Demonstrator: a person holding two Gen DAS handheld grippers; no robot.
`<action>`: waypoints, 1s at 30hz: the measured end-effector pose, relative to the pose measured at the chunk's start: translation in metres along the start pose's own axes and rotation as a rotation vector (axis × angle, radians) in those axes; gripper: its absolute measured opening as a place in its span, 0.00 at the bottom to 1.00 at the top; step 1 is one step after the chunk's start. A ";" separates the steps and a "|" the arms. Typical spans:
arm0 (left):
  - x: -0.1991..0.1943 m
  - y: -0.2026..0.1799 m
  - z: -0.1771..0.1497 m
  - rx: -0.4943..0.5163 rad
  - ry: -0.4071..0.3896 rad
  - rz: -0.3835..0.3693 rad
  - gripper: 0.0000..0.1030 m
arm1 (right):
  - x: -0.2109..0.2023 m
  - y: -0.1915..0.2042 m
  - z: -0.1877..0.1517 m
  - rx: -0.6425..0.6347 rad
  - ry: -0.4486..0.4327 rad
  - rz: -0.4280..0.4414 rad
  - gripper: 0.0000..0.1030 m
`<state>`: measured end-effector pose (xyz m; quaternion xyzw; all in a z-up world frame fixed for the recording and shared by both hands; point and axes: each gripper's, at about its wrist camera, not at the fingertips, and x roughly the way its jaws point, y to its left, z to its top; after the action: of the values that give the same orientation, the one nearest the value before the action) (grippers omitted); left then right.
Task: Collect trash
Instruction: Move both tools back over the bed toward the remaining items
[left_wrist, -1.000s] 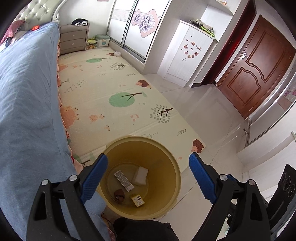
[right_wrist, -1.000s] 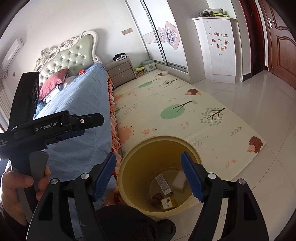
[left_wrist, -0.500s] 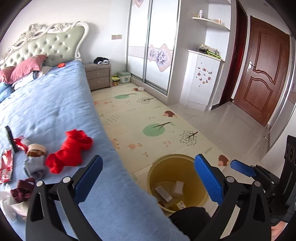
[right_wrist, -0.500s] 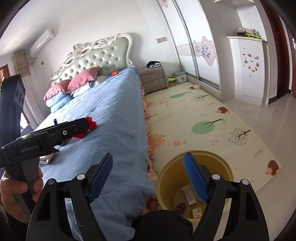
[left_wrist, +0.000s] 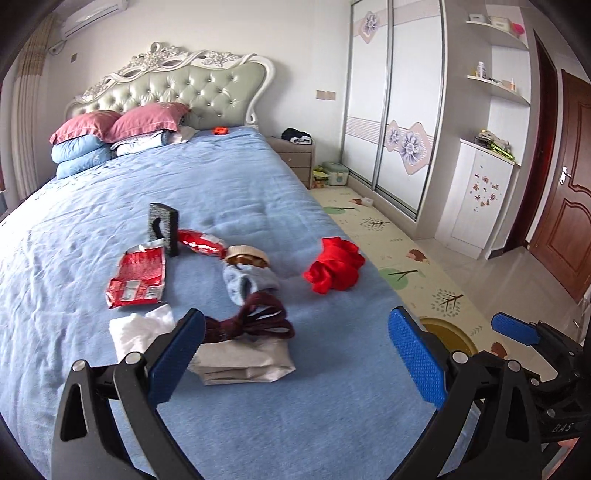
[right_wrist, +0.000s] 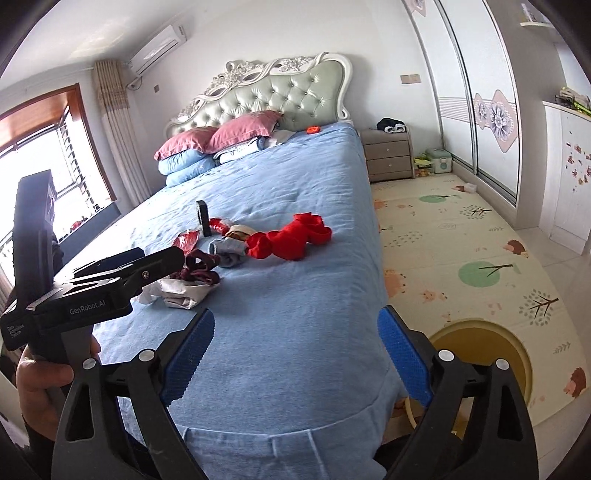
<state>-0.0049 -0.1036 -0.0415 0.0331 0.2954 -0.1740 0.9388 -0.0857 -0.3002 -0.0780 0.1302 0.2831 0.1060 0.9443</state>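
My left gripper (left_wrist: 295, 354) and right gripper (right_wrist: 295, 354) gape wide, empty — above the blue bedspread (left_wrist: 240, 192). Flattened red foil wrapper (left_wrist: 136, 277) ahead, perhaps torn — round yellow plastic bin (right_wrist: 480, 343) sits floor-side.

A blue-sheeted bed (left_wrist: 240, 206) carries pink pillows (left_wrist: 147, 120) near a tufted headboard (left_wrist: 207, 92). Beside it stand a nightstand (right_wrist: 388, 157), a patterned play mat (right_wrist: 461, 236) and a sliding wardrobe (left_wrist: 391, 103).

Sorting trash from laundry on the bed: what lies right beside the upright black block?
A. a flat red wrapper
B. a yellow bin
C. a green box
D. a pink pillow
A: the flat red wrapper lies on the blue bed at the foot of the black block; the yellow bin stands on the floor.
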 end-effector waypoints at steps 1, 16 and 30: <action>-0.003 0.010 -0.001 -0.013 -0.010 0.017 0.96 | 0.004 0.007 0.001 -0.015 0.013 0.007 0.84; -0.032 0.093 -0.016 -0.151 -0.044 0.140 0.96 | 0.035 0.085 0.012 -0.157 0.024 0.070 0.89; -0.016 0.119 -0.025 -0.199 -0.003 0.148 0.96 | 0.050 0.105 0.013 -0.182 0.033 0.094 0.89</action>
<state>0.0103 0.0167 -0.0583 -0.0387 0.3065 -0.0740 0.9482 -0.0505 -0.1900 -0.0604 0.0554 0.2813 0.1777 0.9414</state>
